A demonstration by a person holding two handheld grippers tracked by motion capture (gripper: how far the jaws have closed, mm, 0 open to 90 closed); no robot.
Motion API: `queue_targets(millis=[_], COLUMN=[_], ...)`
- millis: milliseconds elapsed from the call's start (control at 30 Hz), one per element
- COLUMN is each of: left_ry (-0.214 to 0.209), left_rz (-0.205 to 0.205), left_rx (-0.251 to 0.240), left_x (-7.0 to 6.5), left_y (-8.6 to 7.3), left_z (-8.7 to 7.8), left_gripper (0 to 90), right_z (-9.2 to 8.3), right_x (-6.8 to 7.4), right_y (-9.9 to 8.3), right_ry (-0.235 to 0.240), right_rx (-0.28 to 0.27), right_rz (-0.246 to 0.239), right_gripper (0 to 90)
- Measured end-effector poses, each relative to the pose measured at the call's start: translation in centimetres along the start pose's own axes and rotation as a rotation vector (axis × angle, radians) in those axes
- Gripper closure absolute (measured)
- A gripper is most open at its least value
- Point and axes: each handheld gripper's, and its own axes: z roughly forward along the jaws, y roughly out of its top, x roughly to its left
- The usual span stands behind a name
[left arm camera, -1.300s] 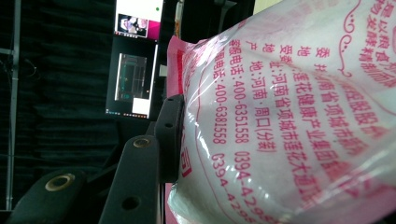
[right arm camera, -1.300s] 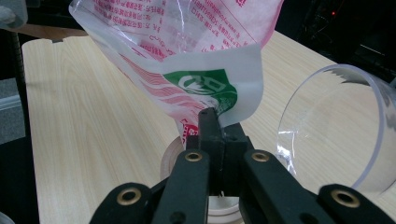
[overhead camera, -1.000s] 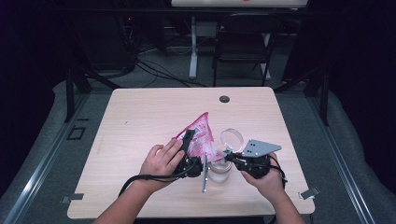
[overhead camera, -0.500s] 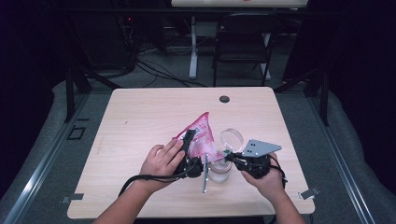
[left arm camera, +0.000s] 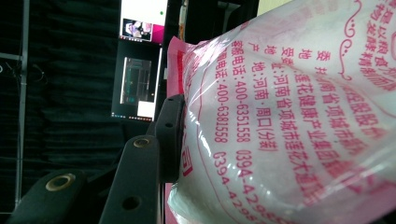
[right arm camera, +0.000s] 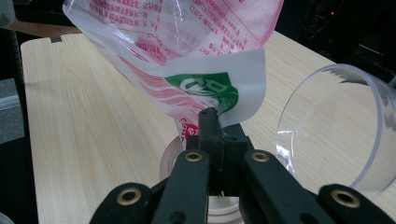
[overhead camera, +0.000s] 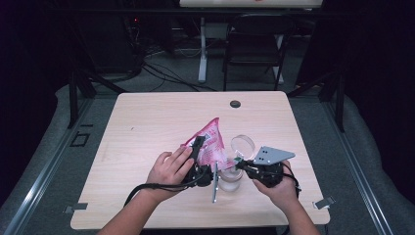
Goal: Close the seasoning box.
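Both hand-held grippers on the pink-and-white printed plastic bag (overhead camera: 209,144), held above a clear jar near the front of the tabletop (overhead camera: 147,122).

Left hand-held gripper (overhead camera: 198,152): jaws part-spread, clamped on the bulging body of the bag; in the left gripper view one black jaw presses flat against the film (left arm camera: 280,121). Right hand-held gripper (right arm camera: 212,130): jaws pressed together, pinching the bag's lower corner at the green-and-white label. The bag is tilted, with its top toward the far side of the tabletop and its pinched corner directly over the open mouth of the small clear jar (overhead camera: 230,180). A clear round plastic lid (overhead camera: 243,146) is just right of the bag, standing on edge in the right gripper view (right arm camera: 336,130). A small dark round disc (overhead camera: 235,104) sits near the far edge, well apart.
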Motion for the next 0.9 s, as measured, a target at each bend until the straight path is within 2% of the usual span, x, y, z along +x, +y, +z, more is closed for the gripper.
queue_targets(millis=[900], left_ry=[0.009], left_rz=[0.008], left_rx=[-0.004], left_x=[0.03], left_y=[0.19], left_z=[-0.13], left_gripper=[63.3], right_z=[-0.02], right_x=[-0.04], right_y=[-0.02], right_ry=[-0.002], right_rx=[0.001], right_rz=[0.001], right_gripper=[90.0])
